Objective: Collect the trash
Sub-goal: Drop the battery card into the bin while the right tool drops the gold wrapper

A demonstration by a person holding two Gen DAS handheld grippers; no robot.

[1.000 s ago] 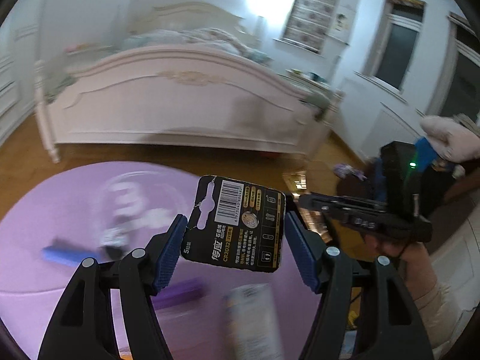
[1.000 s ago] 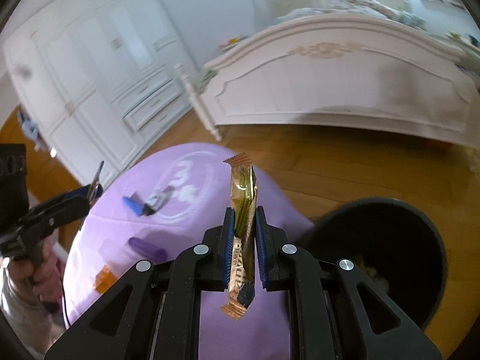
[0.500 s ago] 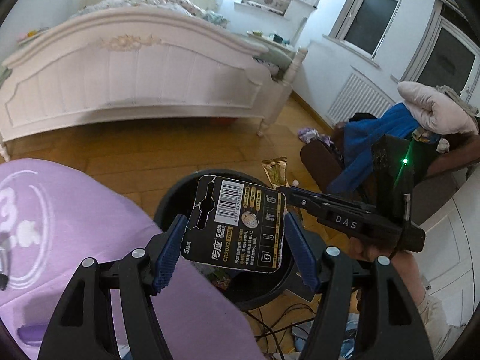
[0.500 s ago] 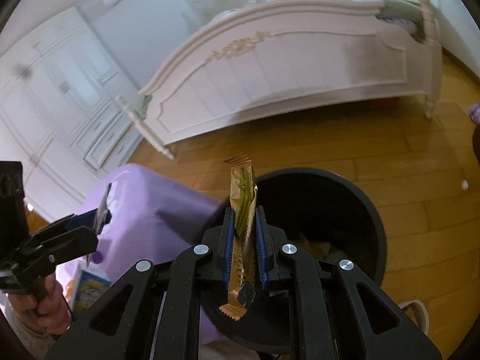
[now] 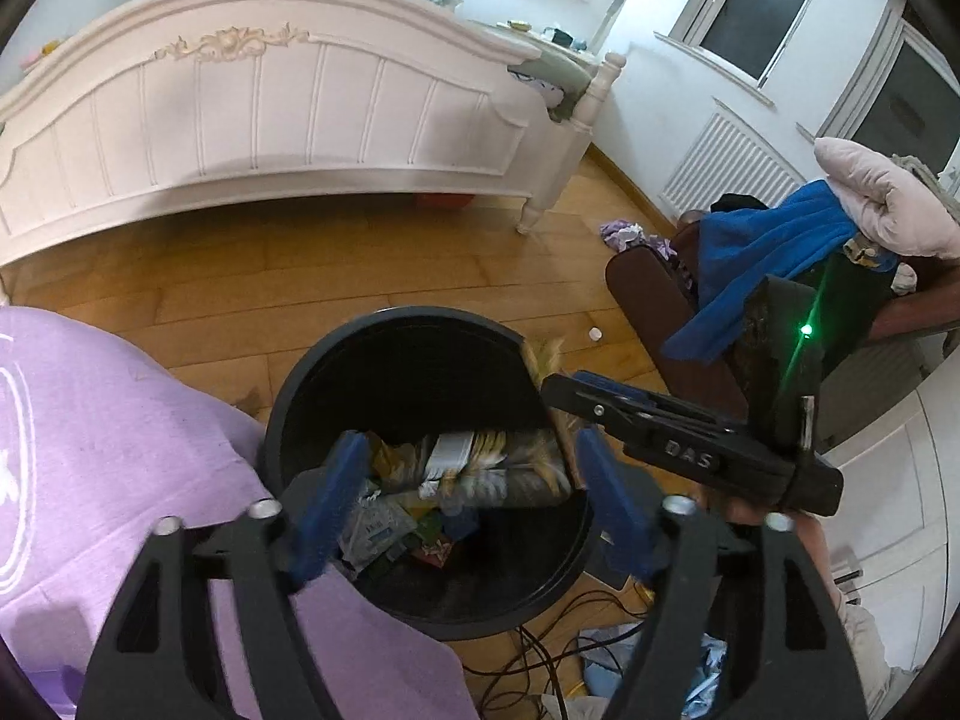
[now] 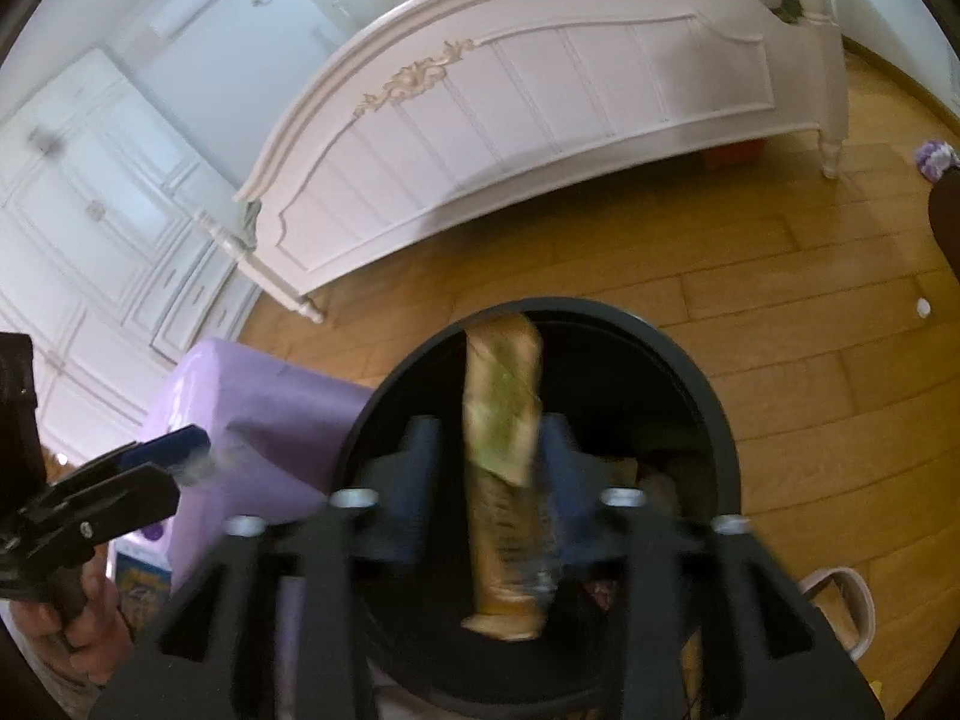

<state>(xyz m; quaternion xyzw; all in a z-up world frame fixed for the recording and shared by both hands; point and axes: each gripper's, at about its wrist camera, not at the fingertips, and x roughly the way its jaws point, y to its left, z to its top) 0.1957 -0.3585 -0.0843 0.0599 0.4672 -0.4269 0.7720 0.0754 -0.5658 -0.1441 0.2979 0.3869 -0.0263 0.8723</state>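
Now both grippers hover over the bin (image 5: 420,540), jaws opening. The left gripper (image 5: 474,480) is empty; the wrapper (image 6: 501,468) slips loose between the right gripper's (image 6: 489,480) pads. Best hold steady over the bin's middle until it falls in.

Left gripper (image 5: 468,480) tilts downward, jaws opening with nothing between its fingers (image 5: 330,480). Right gripper (image 6: 492,468) too, jaws opening, pads clear of the blurred wrapper (image 6: 501,420) between them.

White bed (image 5: 270,102); wood floor (image 5: 300,276); blue cloth (image 5: 768,252) draped over brown chair (image 5: 648,294); white wardrobe (image 6: 102,210).
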